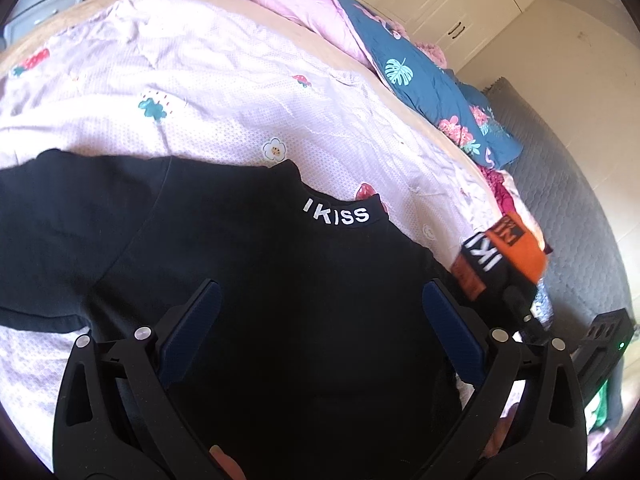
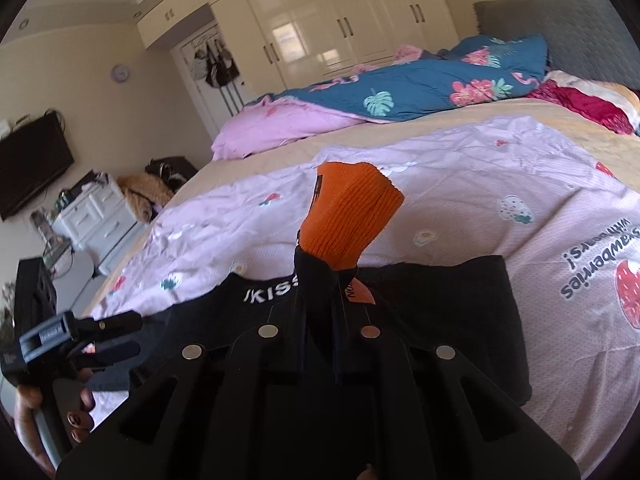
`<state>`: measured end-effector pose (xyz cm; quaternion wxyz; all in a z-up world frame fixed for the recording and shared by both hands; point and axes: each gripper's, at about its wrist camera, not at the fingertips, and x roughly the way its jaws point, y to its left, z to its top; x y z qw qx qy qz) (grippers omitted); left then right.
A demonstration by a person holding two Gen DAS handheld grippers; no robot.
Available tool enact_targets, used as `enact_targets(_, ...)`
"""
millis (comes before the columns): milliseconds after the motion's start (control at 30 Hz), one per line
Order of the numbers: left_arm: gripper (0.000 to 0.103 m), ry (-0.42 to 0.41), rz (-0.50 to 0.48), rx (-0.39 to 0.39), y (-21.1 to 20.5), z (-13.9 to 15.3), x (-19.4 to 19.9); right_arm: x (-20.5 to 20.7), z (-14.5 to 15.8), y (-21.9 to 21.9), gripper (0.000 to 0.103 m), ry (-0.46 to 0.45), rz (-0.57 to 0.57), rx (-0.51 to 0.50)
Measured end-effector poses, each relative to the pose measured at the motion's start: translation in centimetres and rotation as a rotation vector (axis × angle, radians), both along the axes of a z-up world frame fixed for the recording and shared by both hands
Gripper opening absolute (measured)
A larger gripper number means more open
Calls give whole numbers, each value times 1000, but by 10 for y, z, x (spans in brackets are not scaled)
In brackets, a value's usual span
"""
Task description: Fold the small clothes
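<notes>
A small black top [image 1: 256, 272] with white "IKISS" lettering on its collar lies flat on the pink bedsheet [image 1: 208, 92]; it also shows in the right wrist view [image 2: 440, 312]. My left gripper [image 1: 320, 300] is open and empty, its blue pads [image 1: 196, 328] hovering over the top's chest. My right gripper [image 2: 320, 280] is shut on the top's black sleeve with an orange ribbed cuff [image 2: 344, 216], held lifted at the top's right side. That cuff [image 1: 516, 252] and the right gripper show at the right in the left wrist view.
A pink and blue floral duvet [image 2: 400, 96] is bunched at the far side of the bed. Red and cream clothes [image 2: 580, 104] lie near the grey headboard [image 2: 568, 32]. A white drawer unit [image 2: 96, 220] and a wardrobe [image 2: 340, 32] stand beyond the bed.
</notes>
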<state>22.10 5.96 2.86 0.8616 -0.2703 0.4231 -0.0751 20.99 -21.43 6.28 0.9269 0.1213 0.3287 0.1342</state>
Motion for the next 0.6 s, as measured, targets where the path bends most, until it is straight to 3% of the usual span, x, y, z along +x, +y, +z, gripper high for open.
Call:
enact_targets(433,95,53,-52,-118,4,-23,8,1,-36,57,12,89,146,-92)
enact_targets(600,95,79,-74,-123,1,-32,11,1,-48,71,26,145,215,-101)
